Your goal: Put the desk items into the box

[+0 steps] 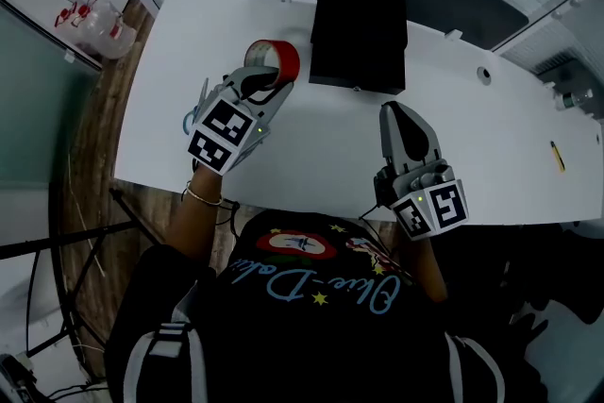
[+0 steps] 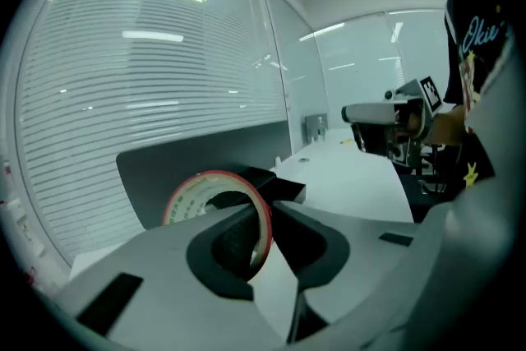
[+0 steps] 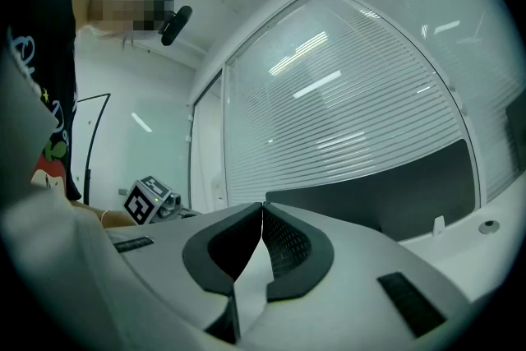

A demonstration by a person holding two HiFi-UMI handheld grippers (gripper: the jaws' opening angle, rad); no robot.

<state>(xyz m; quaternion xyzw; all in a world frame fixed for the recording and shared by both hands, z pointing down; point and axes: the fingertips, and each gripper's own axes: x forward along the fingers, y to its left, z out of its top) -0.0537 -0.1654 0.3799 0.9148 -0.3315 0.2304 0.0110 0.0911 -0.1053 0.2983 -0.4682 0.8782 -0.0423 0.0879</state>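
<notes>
Red-rimmed tape roll [image 1: 274,59]: pinched by its band in the left gripper [image 1: 257,90], one jaw through the hole and one outside. It stands on edge at the jaw tips and looks to be off the white desk [image 1: 321,156].
Black box [image 1: 359,33]: just ahead of the left gripper's tips and to their right. Its inside is too dark to read.
Right gripper [image 1: 404,123]: jaws together on nothing, parked by the desk's near edge, short of the box.
Step in hand: likely carrying the roll across to the box.
Doing it well: keep the pinch firm, since a thin band can pivot. Clear the box's near wall with height to spare, then centre the roll over the opening. Lower it inside before parting the jaws, so it cannot roll away.
</notes>
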